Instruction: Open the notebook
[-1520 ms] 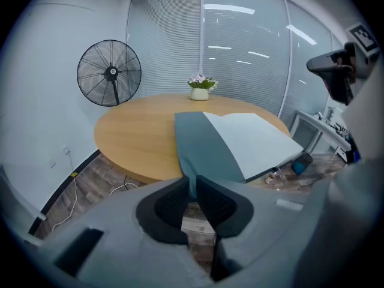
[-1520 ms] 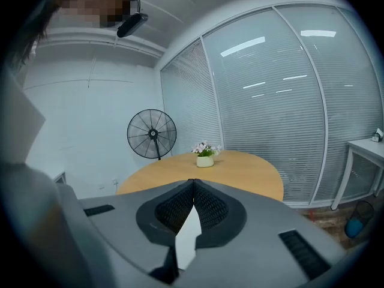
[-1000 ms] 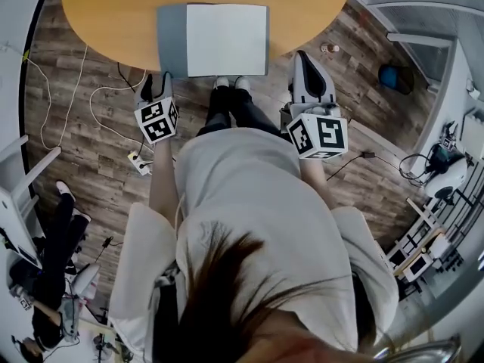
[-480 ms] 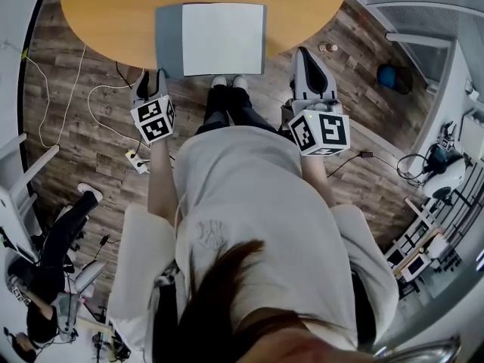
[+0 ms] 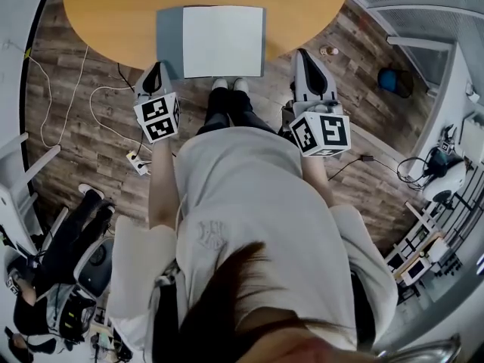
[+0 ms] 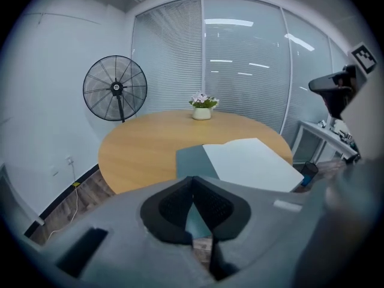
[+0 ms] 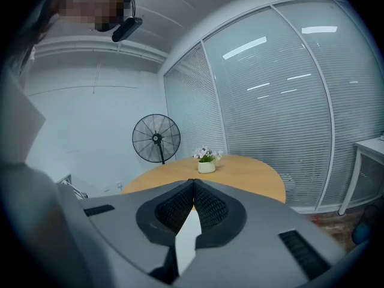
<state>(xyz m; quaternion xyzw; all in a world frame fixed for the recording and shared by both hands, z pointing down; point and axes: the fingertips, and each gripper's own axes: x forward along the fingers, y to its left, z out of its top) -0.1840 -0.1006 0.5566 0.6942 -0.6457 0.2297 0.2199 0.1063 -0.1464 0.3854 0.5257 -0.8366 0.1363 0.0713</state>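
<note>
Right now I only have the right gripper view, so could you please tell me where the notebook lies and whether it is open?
Observer: The notebook lies at the table's near edge, apparently open: a white page faces up, a grey cover panel to its left.
Operator: Thank you; is the left claw holding it?
Observer: No. The left claw has just been closing; it is shut on nothing, by the notebook's near left corner.
Operator: And my right claw?
Observer: The right claw sits at the table's edge, right of the notebook, not touching it.
</note>
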